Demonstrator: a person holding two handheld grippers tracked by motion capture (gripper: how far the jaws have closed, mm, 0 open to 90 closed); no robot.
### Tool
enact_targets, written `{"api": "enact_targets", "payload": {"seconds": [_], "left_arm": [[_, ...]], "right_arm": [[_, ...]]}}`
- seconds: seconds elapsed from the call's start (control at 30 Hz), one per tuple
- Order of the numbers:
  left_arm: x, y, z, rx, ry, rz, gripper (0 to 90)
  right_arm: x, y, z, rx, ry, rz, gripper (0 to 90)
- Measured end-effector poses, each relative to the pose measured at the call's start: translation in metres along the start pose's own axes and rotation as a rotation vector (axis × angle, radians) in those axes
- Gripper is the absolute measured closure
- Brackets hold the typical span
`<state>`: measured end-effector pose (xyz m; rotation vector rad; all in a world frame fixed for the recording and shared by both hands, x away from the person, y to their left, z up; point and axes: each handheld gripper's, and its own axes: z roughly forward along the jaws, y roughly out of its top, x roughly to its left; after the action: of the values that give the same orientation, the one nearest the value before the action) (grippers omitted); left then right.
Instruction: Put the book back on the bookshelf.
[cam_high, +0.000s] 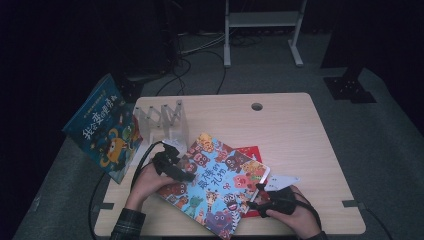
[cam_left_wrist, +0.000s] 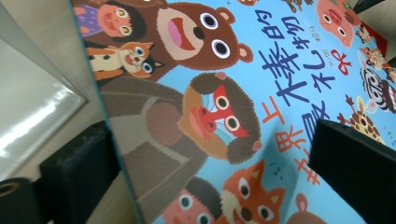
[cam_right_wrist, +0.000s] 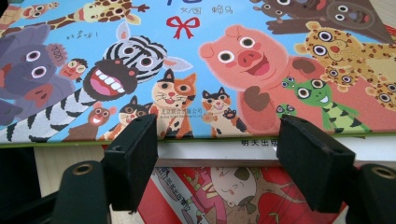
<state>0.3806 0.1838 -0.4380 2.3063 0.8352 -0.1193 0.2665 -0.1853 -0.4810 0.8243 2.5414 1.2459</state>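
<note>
Setting: dark room with a pale wooden table (cam_high: 300, 130); cables and a white stand on the floor behind it.
Animal book: a picture book (cam_high: 215, 182) with a blue cover of cartoon animals lies at an angle on the near half of the table, between the two grippers. It rests on a white book (cam_right_wrist: 261, 151) and a red book (cam_high: 250, 151) under it.
Left gripper: the left gripper (cam_high: 175, 170) is at the book's left edge. In the left gripper view the edge runs between the jaws, one finger (cam_left_wrist: 79, 163) just outside and below the edge, the other (cam_left_wrist: 355, 168) over the cover. The jaws stand wide and do not pinch the book.
Right gripper: the right gripper (cam_high: 267, 197) is at the book's near right edge. Its fingers (cam_right_wrist: 133, 156) are spread wide, level with the stacked edges, holding nothing.
Rack: a clear plastic book rack (cam_high: 162, 120) stands upright just beyond the left gripper, its slots bare.
Second book: another blue book (cam_high: 102, 127) leans off the table's left side, well apart from both grippers.
Done so far: both grippers appear lined up on opposite edges of the top book.
Left to do: by my reading, closing on the book, lifting it off the stack and standing it in the rack all remain; the books under it would follow.
</note>
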Motion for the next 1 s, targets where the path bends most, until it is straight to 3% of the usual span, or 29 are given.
{"api": "enact_targets", "payload": {"seconds": [0.2, 0.37, 0.73, 1.0], "left_arm": [[-0.006, 0.012, -0.013, -0.028, 0.009, 0.023, 3.3], [-0.010, 0.018, -0.021, -0.026, 0.014, 0.055, 4.6], [-0.016, 0.029, -0.037, -0.039, 0.019, 0.076, 5.0], [-0.022, 0.043, -0.050, -0.046, 0.019, 0.114, 5.8]], "right_arm": [[0.001, 0.000, 0.002, -0.007, -0.009, 0.002, 27.9], [0.001, 0.001, 0.003, -0.010, -0.011, 0.003, 27.8], [0.003, 0.004, 0.008, -0.016, -0.019, 0.007, 27.8], [0.007, 0.008, 0.011, -0.009, -0.035, 0.015, 27.8]]}}
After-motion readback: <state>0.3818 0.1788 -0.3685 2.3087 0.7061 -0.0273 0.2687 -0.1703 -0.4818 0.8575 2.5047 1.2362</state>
